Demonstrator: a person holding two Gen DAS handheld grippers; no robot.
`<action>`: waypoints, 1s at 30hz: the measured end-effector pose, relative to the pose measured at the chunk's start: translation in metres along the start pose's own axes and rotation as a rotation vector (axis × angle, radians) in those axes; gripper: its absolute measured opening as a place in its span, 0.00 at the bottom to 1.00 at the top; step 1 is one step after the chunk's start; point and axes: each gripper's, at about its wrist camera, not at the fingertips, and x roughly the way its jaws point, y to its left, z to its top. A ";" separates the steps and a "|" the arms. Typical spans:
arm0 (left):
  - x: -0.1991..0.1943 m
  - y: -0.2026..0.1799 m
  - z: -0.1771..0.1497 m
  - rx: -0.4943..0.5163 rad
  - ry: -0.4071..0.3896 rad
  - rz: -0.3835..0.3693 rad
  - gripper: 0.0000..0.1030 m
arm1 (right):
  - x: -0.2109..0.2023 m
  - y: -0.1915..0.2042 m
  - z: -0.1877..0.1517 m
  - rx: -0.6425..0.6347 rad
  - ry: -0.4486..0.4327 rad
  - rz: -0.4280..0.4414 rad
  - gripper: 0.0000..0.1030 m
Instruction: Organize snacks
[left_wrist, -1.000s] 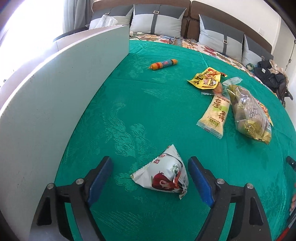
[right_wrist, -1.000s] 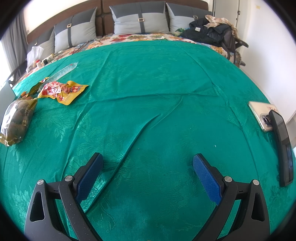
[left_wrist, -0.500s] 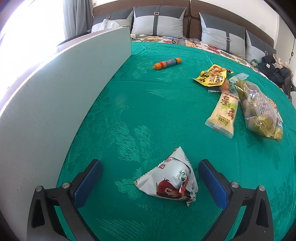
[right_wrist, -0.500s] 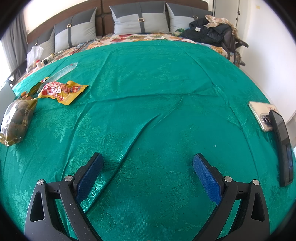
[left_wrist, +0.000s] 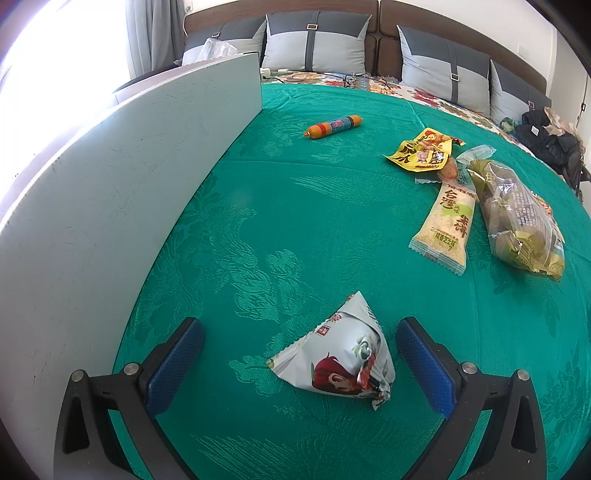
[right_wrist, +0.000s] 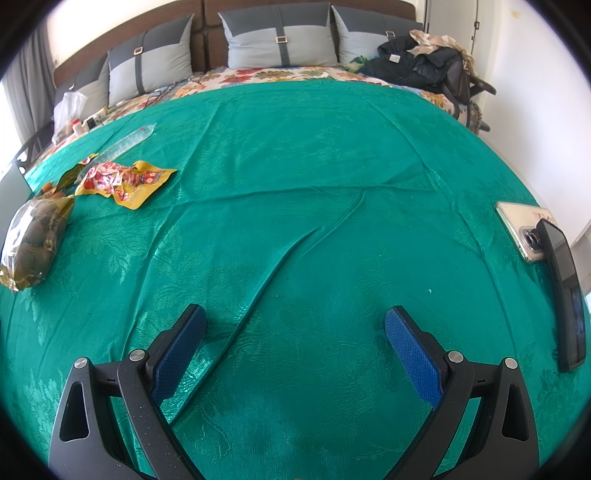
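A white triangular snack packet (left_wrist: 341, 356) with a red cartoon print lies on the green cloth between the wide-apart fingers of my left gripper (left_wrist: 299, 354), touching neither pad; the gripper is open. Farther off lie an orange sausage stick (left_wrist: 334, 126), a yellow packet (left_wrist: 423, 150), a long rice-cracker pack (left_wrist: 445, 227) and a clear bag of green-wrapped sweets (left_wrist: 517, 218). My right gripper (right_wrist: 293, 339) is open over bare cloth with nothing between its fingers. In the right wrist view the sweets bag (right_wrist: 35, 240) and a yellow-red packet (right_wrist: 125, 181) lie at the far left.
A white upright board (left_wrist: 122, 192) stands along the left side of the cloth. Two phones (right_wrist: 546, 254) lie at the right edge. Pillows (right_wrist: 280, 40) and a dark heap of clothes (right_wrist: 421, 62) sit at the back. A long crease (right_wrist: 280, 258) runs through the cloth.
The left gripper's jaws have spread wider around the triangular packet, which stays on the cloth. The right gripper has not moved.
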 end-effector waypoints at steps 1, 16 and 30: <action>0.000 0.000 0.000 0.000 0.000 0.000 1.00 | 0.000 0.000 0.000 0.000 0.000 0.000 0.96; -0.002 -0.001 -0.003 0.007 -0.005 -0.011 1.00 | -0.048 0.088 0.023 0.091 0.043 0.413 0.95; -0.013 0.009 0.009 0.059 0.110 -0.166 0.91 | 0.028 0.234 0.077 0.021 0.348 0.386 0.61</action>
